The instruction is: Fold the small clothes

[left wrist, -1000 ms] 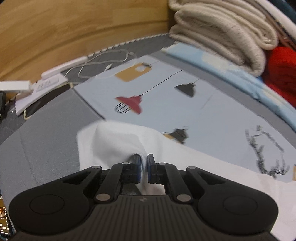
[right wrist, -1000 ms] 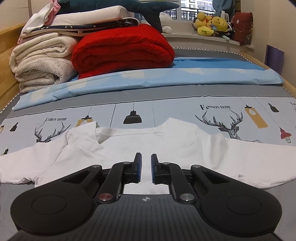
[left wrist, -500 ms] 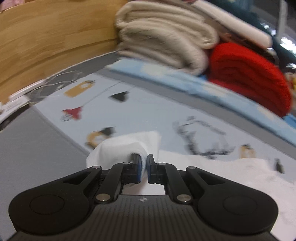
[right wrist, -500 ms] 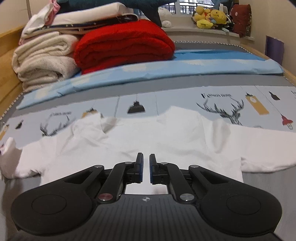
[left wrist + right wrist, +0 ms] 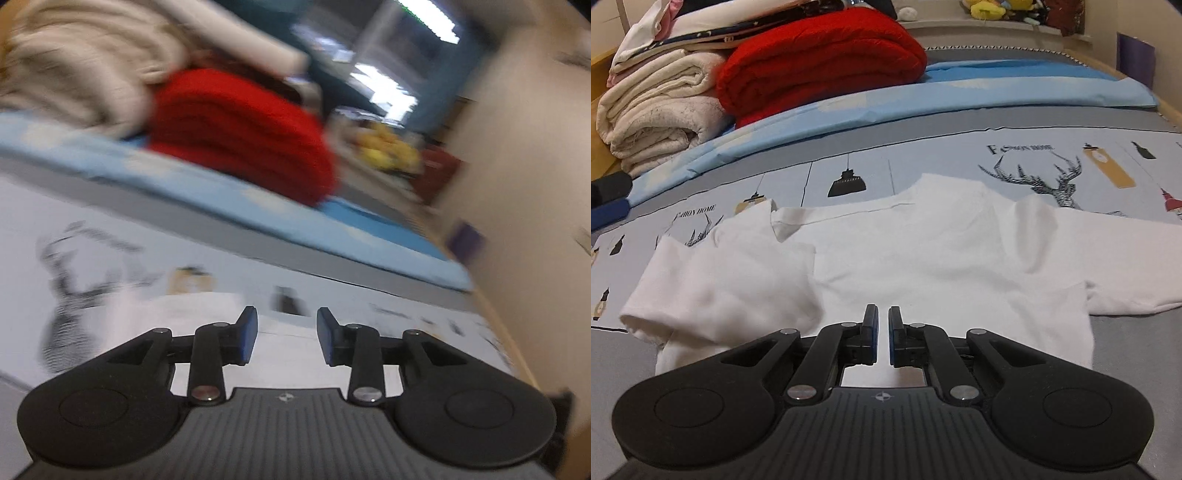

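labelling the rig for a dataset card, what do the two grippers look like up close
Both match: the left gripper and right gripper are matte black, with a ribbed grey centre plate bearing a small compass-like mark, round lobes either side, silver pivot screws on the linkage arms, and blue pads inside the fingers. No cables show.

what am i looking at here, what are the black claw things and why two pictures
Each black claw is a hand-held two-finger gripper with a camera behind it, one per hand, so each gives its own picture. The left gripper, in the blurred view, is opening with nothing between its fingers. The right gripper is shut, low over the hem of a white t-shirt on a printed bedsheet. The shirt's left sleeve lies folded in. Behind are a red blanket and cream blankets.
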`<action>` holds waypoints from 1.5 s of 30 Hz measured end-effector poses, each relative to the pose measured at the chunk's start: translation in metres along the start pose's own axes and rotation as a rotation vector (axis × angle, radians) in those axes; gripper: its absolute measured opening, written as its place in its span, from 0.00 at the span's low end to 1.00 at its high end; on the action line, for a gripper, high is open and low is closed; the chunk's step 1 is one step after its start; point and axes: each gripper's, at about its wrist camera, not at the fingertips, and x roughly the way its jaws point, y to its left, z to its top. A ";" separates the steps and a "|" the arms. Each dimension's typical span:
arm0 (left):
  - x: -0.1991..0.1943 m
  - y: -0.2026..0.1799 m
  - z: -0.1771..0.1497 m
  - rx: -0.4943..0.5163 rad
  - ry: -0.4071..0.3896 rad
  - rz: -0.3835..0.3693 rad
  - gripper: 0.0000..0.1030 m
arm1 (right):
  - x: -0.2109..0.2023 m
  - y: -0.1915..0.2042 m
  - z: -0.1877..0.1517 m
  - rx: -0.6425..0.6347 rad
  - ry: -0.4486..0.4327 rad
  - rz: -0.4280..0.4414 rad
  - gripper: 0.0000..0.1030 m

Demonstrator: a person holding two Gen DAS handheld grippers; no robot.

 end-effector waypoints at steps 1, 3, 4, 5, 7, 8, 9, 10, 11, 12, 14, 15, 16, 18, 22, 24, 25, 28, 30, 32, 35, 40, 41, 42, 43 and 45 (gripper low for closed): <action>0.003 0.009 0.001 -0.013 0.001 0.077 0.38 | 0.003 0.001 0.001 0.001 0.003 0.003 0.05; 0.014 0.029 0.002 -0.031 0.046 0.225 0.38 | 0.007 0.003 0.003 0.004 0.011 0.014 0.05; 0.019 0.040 0.002 -0.055 0.078 0.272 0.38 | 0.009 0.005 0.004 0.001 0.015 0.025 0.05; 0.024 0.049 0.000 -0.085 0.101 0.282 0.37 | 0.012 0.008 0.005 -0.009 0.020 0.038 0.05; 0.030 0.062 -0.002 -0.129 0.136 0.295 0.38 | 0.016 0.019 0.005 -0.040 0.030 0.077 0.05; 0.033 0.067 -0.004 -0.147 0.149 0.317 0.38 | 0.018 0.024 0.004 -0.057 0.033 0.100 0.05; 0.033 0.071 -0.005 -0.155 0.155 0.334 0.37 | 0.019 0.032 0.004 -0.080 0.031 0.126 0.05; 0.036 0.072 -0.005 -0.159 0.162 0.350 0.37 | 0.020 0.040 0.003 -0.104 0.027 0.145 0.05; 0.036 0.076 -0.007 -0.164 0.169 0.360 0.37 | 0.021 0.049 0.002 -0.134 0.022 0.161 0.05; 0.037 0.079 -0.007 -0.168 0.175 0.364 0.37 | 0.022 0.059 0.000 -0.165 0.015 0.178 0.05; 0.042 0.084 -0.008 -0.179 0.196 0.371 0.37 | 0.025 0.075 -0.004 -0.220 0.000 0.200 0.05; 0.042 0.087 -0.007 -0.190 0.203 0.379 0.37 | 0.028 0.083 -0.006 -0.245 -0.003 0.205 0.05; 0.043 0.090 -0.008 -0.209 0.209 0.387 0.37 | 0.031 0.092 -0.009 -0.269 -0.005 0.211 0.05; 0.039 0.097 -0.007 -0.243 0.210 0.394 0.37 | 0.038 0.105 -0.013 -0.298 -0.001 0.219 0.08; 0.035 0.098 -0.004 -0.243 0.209 0.406 0.37 | 0.049 0.123 -0.021 -0.340 0.008 0.220 0.28; 0.037 0.096 -0.003 -0.241 0.216 0.400 0.37 | 0.054 0.132 -0.026 -0.368 0.013 0.219 0.28; 0.037 0.095 -0.003 -0.239 0.217 0.397 0.37 | 0.056 0.135 -0.028 -0.389 0.012 0.215 0.29; 0.038 0.092 -0.003 -0.232 0.218 0.399 0.37 | 0.063 0.142 -0.032 -0.427 0.009 0.183 0.29; 0.038 0.092 -0.002 -0.238 0.215 0.401 0.37 | 0.068 0.144 -0.033 -0.442 0.007 0.168 0.30; 0.037 0.091 -0.001 -0.243 0.213 0.395 0.37 | 0.073 0.147 -0.035 -0.466 0.007 0.155 0.30; 0.036 0.089 0.000 -0.226 0.209 0.399 0.37 | 0.081 0.152 -0.041 -0.517 0.012 0.138 0.30; 0.037 0.090 0.001 -0.234 0.212 0.400 0.37 | 0.083 0.154 -0.044 -0.551 0.010 0.135 0.22; 0.037 0.089 0.001 -0.230 0.211 0.399 0.37 | 0.083 0.154 -0.044 -0.545 0.014 0.143 0.17; 0.036 0.089 0.001 -0.226 0.211 0.400 0.37 | 0.082 0.153 -0.043 -0.538 0.009 0.138 0.13; 0.036 0.089 0.001 -0.223 0.210 0.400 0.37 | 0.082 0.152 -0.042 -0.531 0.007 0.132 0.12; 0.035 0.090 0.002 -0.223 0.209 0.404 0.37 | 0.078 0.148 -0.036 -0.487 0.000 0.139 0.11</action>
